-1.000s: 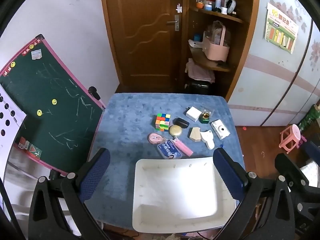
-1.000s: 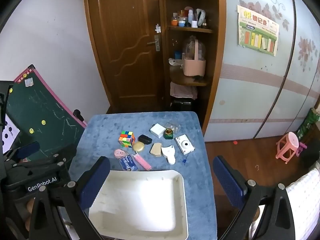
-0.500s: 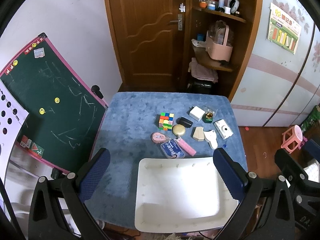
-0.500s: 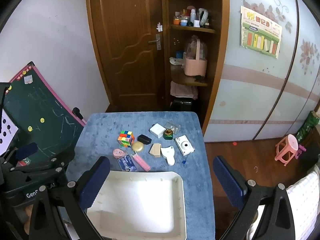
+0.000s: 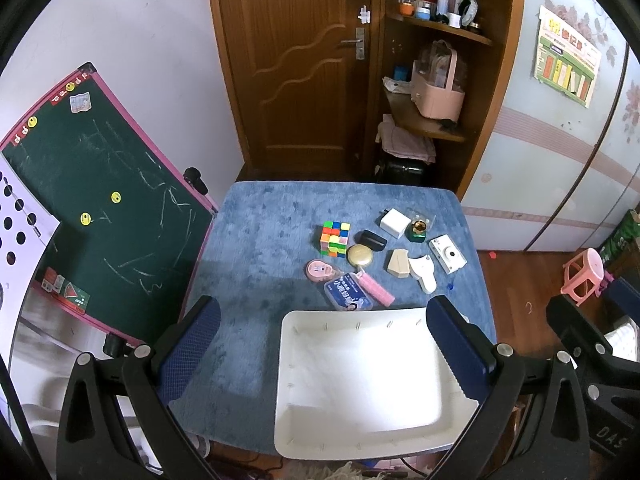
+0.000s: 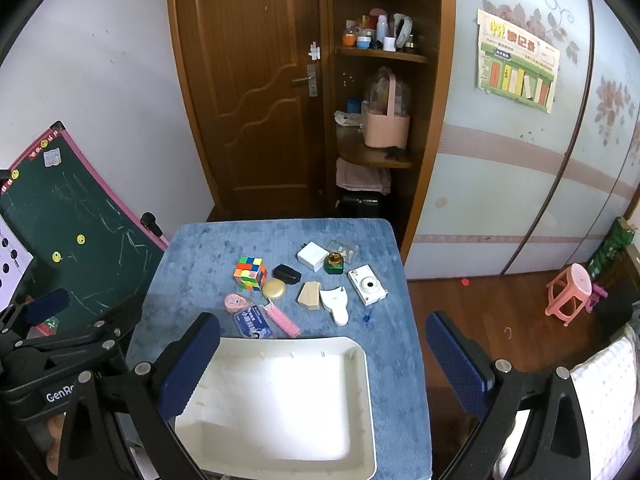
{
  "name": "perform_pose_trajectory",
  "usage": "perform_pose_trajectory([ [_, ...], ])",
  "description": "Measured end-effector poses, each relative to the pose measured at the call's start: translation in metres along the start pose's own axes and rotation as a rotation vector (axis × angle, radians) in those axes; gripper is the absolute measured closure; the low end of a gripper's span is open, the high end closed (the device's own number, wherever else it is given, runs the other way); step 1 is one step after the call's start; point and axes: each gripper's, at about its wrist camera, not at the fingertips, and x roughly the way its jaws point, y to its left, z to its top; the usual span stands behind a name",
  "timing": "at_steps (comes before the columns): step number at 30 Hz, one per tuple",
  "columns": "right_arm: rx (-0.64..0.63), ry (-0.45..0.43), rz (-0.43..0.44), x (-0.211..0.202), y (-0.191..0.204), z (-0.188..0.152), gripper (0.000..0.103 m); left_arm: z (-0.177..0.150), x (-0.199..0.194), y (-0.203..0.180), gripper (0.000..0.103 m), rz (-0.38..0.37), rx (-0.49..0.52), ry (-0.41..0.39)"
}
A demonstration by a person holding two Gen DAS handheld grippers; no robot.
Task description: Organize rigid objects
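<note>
Grippers come first in both views: the left gripper [image 5: 323,336] and the right gripper [image 6: 323,354] each fill the bottom of their own frame with fingers spread wide and nothing between them, both held well above the blue table [image 5: 260,248]. Just beyond them, low in the frame, lies the white tray [image 5: 360,376], bare inside, its far rim running left to right. Immediately past that rim sit the nearest pieces: a blue card case [image 5: 348,291] touching a pink bar [image 5: 376,290], whose long axis slants from upper left down to lower right. Farther up the frame are a pink tape dispenser [image 5: 319,269], a gold disc [image 5: 359,255], a tan block [image 5: 398,263] and a white handle-shaped piece [image 5: 424,274]. Farthest, around frame centre, stand the colour cube [image 5: 335,238], a black case [image 5: 371,239], a white box [image 5: 395,223], a green jar [image 5: 417,231] and a white camera [image 5: 447,253]. By my judgement the cluster lies straight ahead of the left gripper and ahead-left of the right, so neither is clearly nearer.
</note>
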Motion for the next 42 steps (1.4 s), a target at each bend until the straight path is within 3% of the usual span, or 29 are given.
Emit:
perform_pose_trajectory([
  [42,-0.044,-0.008,-0.012,-0.025,0.008,-0.013,0.0,-0.024,-0.029,0.002,0.001,0.014,-0.018,-0.015],
])
